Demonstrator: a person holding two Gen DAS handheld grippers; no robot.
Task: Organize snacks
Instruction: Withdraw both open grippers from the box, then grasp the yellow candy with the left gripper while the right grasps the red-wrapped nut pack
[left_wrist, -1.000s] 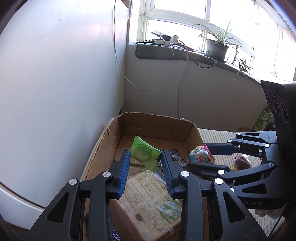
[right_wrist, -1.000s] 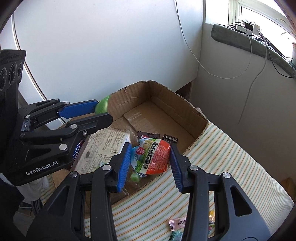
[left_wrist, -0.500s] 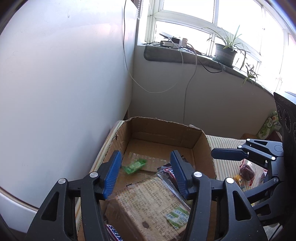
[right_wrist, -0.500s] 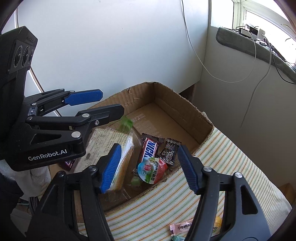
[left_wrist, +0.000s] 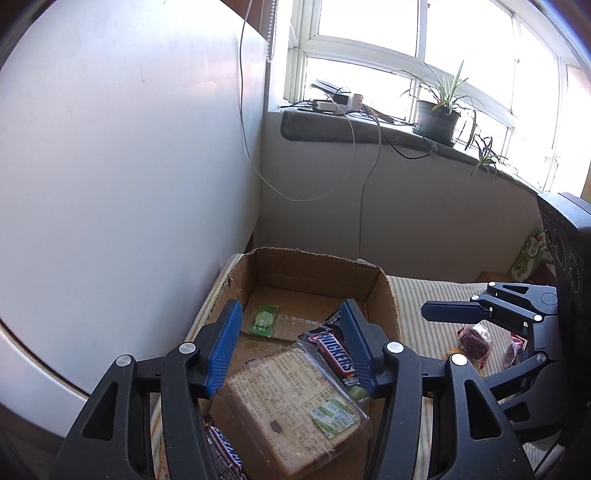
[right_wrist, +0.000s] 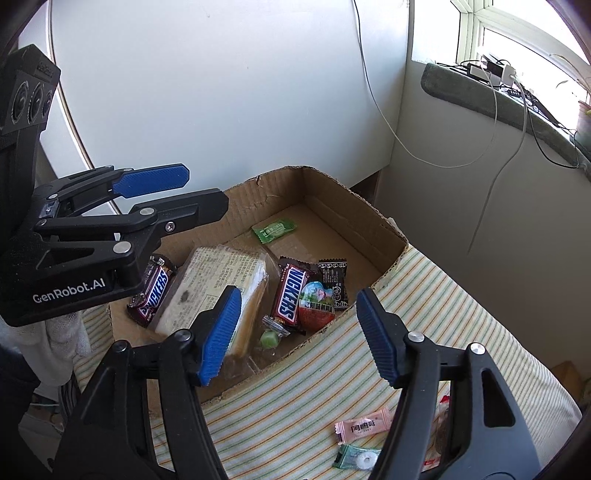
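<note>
A cardboard box (right_wrist: 373, 221) (left_wrist: 380, 291) stands on the striped cloth. In it lie a green packet (right_wrist: 274, 229) (left_wrist: 263, 319), a wrapped bread slab (right_wrist: 214, 284) (left_wrist: 295, 402), two Snickers bars (right_wrist: 290, 295) (right_wrist: 153, 293), a black packet (right_wrist: 334, 280) and a red egg snack packet (right_wrist: 316, 304). My left gripper (left_wrist: 290, 349) (right_wrist: 192, 195) is open and empty above the box. My right gripper (right_wrist: 299, 334) is open and empty above the box's near rim. A pink candy (right_wrist: 364, 428) and a green mint (right_wrist: 356, 457) lie loose on the cloth.
White wall on the left, a windowsill (left_wrist: 369, 129) with a potted plant (left_wrist: 437, 114) and hanging cables behind. More wrapped snacks (left_wrist: 474, 339) lie on the striped cloth (right_wrist: 461, 332) to the right. A green bag (left_wrist: 528, 254) sits at far right.
Both grippers opened and pulled back and up. The green packet dropped from the left gripper into the box; the red egg snack packet dropped from the right gripper into the box.
</note>
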